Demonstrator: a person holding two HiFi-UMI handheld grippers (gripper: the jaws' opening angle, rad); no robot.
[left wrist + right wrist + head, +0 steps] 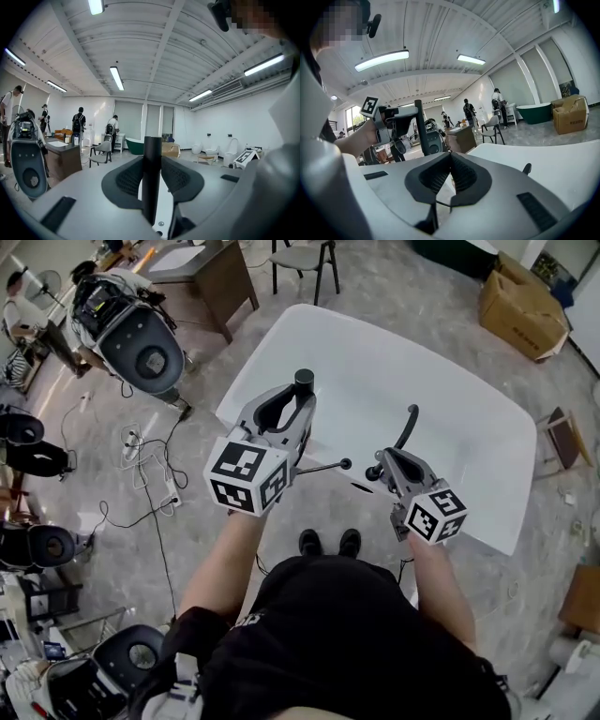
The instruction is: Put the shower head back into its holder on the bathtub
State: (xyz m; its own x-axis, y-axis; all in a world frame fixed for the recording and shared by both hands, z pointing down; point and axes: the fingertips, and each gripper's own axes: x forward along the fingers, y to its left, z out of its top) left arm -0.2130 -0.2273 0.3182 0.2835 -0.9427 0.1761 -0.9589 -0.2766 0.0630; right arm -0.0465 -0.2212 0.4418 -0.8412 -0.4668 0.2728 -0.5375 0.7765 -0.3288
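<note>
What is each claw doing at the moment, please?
Left claw: closed on the black shower head, held upright.
Right claw: closed, tips together, nothing visibly held.

Two grippers (298, 404) (384, 467), one shower head (304, 381), one white bathtub (450, 409), one cardboard box (521, 306), one chair (305, 259).

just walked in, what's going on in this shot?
A person stands at the rim of a white bathtub, holding a gripper in each hand. The left claw is shut on a black cylindrical shower head handle, held upright over the tub and not yet in a holder. The right claw is shut, with nothing in it.
</note>
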